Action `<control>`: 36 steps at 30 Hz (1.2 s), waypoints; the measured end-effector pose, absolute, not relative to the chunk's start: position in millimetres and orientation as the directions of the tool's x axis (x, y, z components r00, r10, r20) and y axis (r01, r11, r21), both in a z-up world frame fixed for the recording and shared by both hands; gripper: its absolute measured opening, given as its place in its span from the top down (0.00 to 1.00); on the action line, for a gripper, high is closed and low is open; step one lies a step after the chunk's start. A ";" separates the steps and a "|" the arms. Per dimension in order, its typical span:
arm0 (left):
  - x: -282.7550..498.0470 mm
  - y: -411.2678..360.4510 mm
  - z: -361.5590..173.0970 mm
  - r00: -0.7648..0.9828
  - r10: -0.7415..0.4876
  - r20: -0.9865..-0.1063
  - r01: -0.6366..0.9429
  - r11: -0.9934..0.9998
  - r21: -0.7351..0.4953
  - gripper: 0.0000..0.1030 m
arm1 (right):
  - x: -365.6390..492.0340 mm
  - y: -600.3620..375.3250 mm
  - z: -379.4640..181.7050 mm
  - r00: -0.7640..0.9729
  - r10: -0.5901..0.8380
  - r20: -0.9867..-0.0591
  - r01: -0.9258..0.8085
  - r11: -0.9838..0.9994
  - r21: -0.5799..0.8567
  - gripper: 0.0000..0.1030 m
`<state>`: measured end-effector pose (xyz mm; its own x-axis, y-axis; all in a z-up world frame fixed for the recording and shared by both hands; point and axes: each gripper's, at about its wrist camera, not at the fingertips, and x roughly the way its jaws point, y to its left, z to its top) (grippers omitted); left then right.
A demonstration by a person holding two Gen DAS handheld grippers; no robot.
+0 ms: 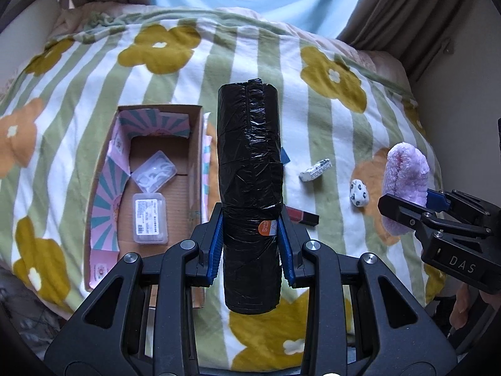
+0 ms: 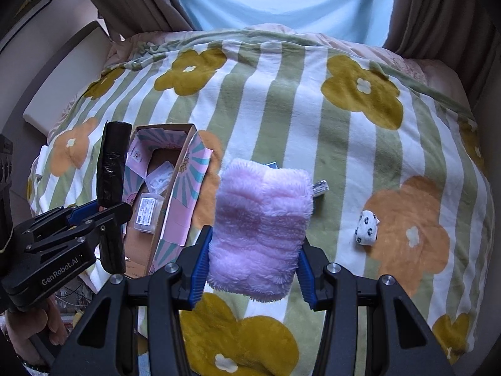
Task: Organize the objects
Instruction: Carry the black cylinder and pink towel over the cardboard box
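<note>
My left gripper [image 1: 249, 247] is shut on a black roll of plastic bags [image 1: 249, 169], held upright above the bed just right of the open cardboard box [image 1: 195, 156]. The same roll [image 2: 111, 169] and left gripper [image 2: 100, 216] show at the left of the right wrist view. My right gripper [image 2: 253, 269] is shut on a folded fluffy pink cloth [image 2: 260, 225], lifted over the blanket; the cloth [image 1: 405, 185] and right gripper [image 1: 416, 203] appear at the right of the left wrist view. Two clear plastic cases [image 1: 150, 216] lie inside the box.
On the flowered striped blanket [image 1: 313, 109] lie a small white wrapped packet [image 1: 314, 169], a spotted white bundle [image 1: 359, 193], a dark red stick [image 1: 302, 215] and a blue scrap [image 1: 285, 156]. Curtains [image 1: 404, 6] hang behind the bed. A person's hand [image 2: 34, 322] holds the left gripper.
</note>
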<state>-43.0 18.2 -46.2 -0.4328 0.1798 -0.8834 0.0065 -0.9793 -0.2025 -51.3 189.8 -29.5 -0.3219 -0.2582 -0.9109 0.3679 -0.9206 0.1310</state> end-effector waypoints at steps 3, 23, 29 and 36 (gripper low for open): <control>-39.4 -4.4 -50.9 -0.432 0.149 -0.890 0.072 -0.977 -0.199 0.73 | -58.8 167.1 -31.9 -0.300 -0.280 -0.912 0.424 -0.895 0.136 0.56; -12.4 -97.9 -137.4 -0.319 0.059 -0.946 0.428 -0.881 -0.200 0.73 | -112.6 -9.2 -99.7 -0.098 -0.320 -0.942 0.741 -0.655 0.145 0.56; -20.5 -104.1 -176.8 -0.278 0.078 -0.957 0.482 -0.851 -0.209 0.73 | -135.3 -56.3 -145.3 -0.032 -0.282 -0.959 0.788 -0.597 0.149 0.56; -29.4 -114.2 -207.4 -0.265 0.094 -0.960 0.527 -0.820 -0.225 0.73 | -152.7 -87.2 -193.9 0.024 -0.235 -0.972 0.802 -0.576 0.159 0.56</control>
<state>-29.4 -114.2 -207.4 -0.2649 0.0937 -0.9597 0.5268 -0.8196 -0.2254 -152.7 -87.2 -193.9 0.0241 -0.2354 -0.9716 0.8020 -0.5756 0.1594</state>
